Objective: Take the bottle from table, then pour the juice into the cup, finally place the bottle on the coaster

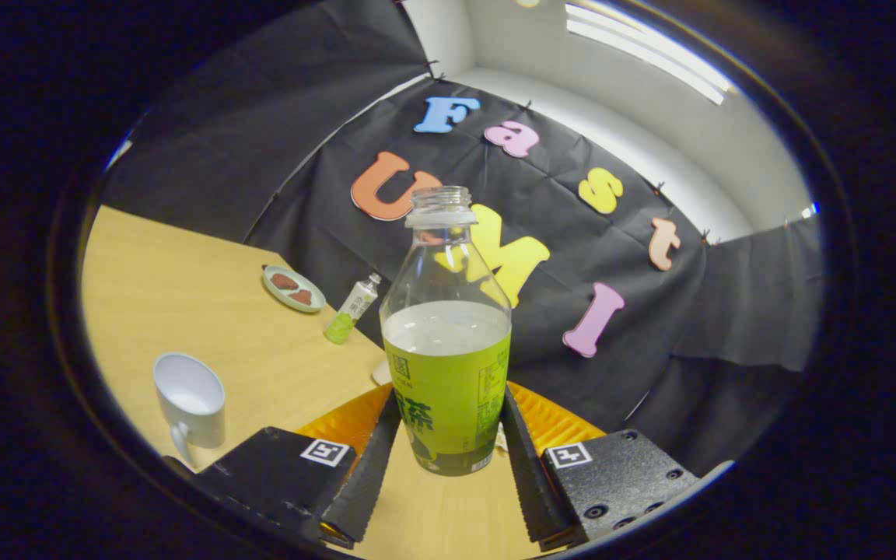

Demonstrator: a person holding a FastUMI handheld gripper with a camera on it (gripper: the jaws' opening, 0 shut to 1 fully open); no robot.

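The bottle [448, 342] is uncapped, clear plastic, about half full of juice, so I judge it moderately heavy, thin-walled enough to dent under a hard squeeze, smooth at the label, and quick to spill if tipped. The labelled lower body looks the best place to hold. It stands upright between the jaws of the gripper [448, 435], which press its lower sides, closed on it. The cup [191, 400] sits on the surface [199, 311] well apart, to one side.
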